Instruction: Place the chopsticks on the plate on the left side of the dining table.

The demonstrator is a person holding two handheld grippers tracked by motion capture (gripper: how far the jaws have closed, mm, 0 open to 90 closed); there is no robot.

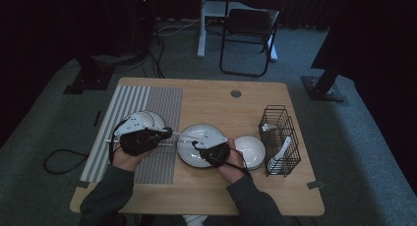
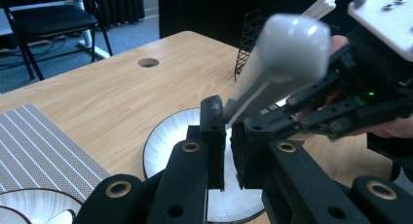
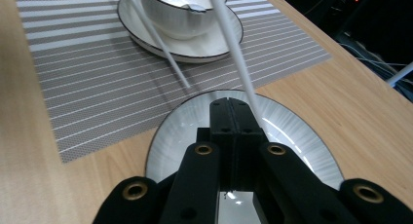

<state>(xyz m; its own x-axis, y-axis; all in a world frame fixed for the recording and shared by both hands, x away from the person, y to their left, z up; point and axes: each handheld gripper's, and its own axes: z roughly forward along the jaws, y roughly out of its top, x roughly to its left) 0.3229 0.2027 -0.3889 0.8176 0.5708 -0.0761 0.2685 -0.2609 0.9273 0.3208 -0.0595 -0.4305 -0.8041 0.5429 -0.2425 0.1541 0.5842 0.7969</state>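
My left gripper (image 1: 169, 133) (image 2: 228, 121) is shut on the thin handle of a white spoon (image 2: 292, 44), whose bowl end points up toward the right gripper (image 2: 360, 87). My right gripper (image 1: 195, 144) (image 3: 229, 104) hovers over a white dark-rimmed plate (image 1: 189, 156) (image 3: 292, 136) with its jaws shut. A white chopstick (image 3: 234, 48) runs past its right jaw and goes under it; the jaw hides whether it is pinched. A second chopstick (image 3: 160, 39) slants past a bowl on a saucer (image 1: 142, 119) (image 3: 180, 9).
The bowl and saucer stand on a grey striped placemat (image 1: 162, 103) (image 3: 87, 78). A white bowl (image 1: 251, 147) sits right of the plate, with a black wire basket (image 1: 280, 132) (image 2: 248, 34) of white utensils beyond it. A folding chair (image 1: 248, 24) stands behind the table.
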